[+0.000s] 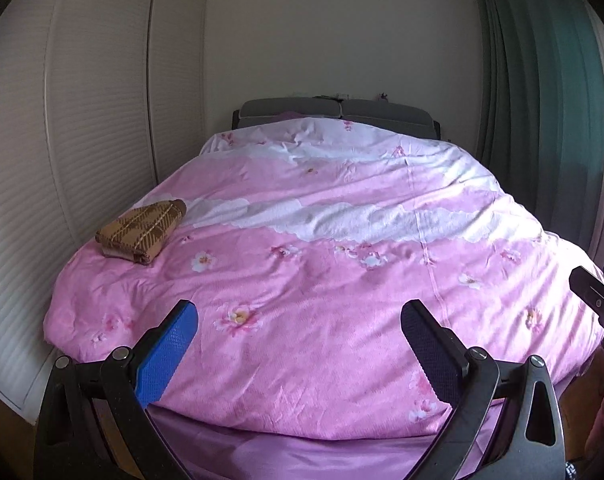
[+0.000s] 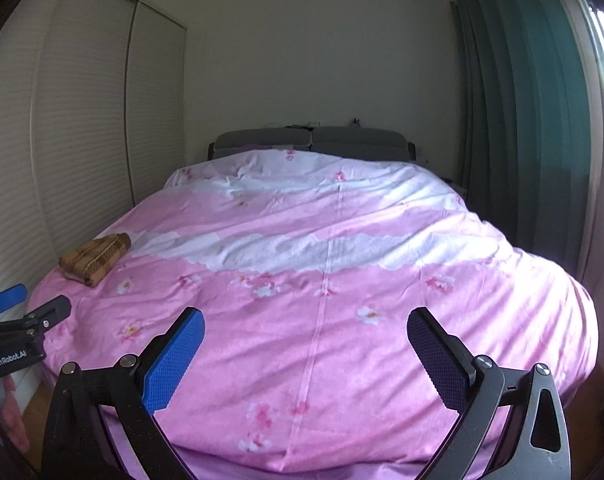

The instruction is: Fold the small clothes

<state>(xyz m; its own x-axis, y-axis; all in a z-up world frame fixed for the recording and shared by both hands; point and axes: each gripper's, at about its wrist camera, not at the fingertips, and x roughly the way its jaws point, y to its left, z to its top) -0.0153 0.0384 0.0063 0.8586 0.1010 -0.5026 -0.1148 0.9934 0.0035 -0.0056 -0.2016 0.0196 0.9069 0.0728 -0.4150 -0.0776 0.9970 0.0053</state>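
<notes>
- Landmark for all positions: the bed (image 1: 342, 360), covered by a pink floral duvet (image 1: 302, 280) with white cloud bands.
- Wardrobe doors (image 1: 82, 140): 2 louvred panels counted, standing left of the bed.
- Folded garment (image 1: 142, 232): count 1. Brown plaid, lying on the bed's left side near the left edge, closer to the foot than to the headboard. It sits as a compact squared packet with layered edges showing. Judged already folded.
- Left claw (image 1: 302, 356): fingers wide apart, nothing between them. It hovers over the foot of the bed, well apart from the garment. One blue pad and one dark pad visible.
- Right claw (image 2: 306, 360): fingers wide apart, empty. It also hovers over the foot of the bed, right of the left claw. Same pad pair, one blue and one dark.
- Headboard cushions (image 1: 338, 112): 2 grey ones counted at the far end of the bed.
- Curtain (image 1: 542, 120): 1 teal drape, right of the bed.
- Progress judgement: one item looks done and set aside. No unfolded clothing shows anywhere on the bed in either view, so 0 items remain in sight.
- Either the task is at its end, or further clothes lie outside both views. Cannot tell which.
- Claws counted: 2, both free.
</notes>
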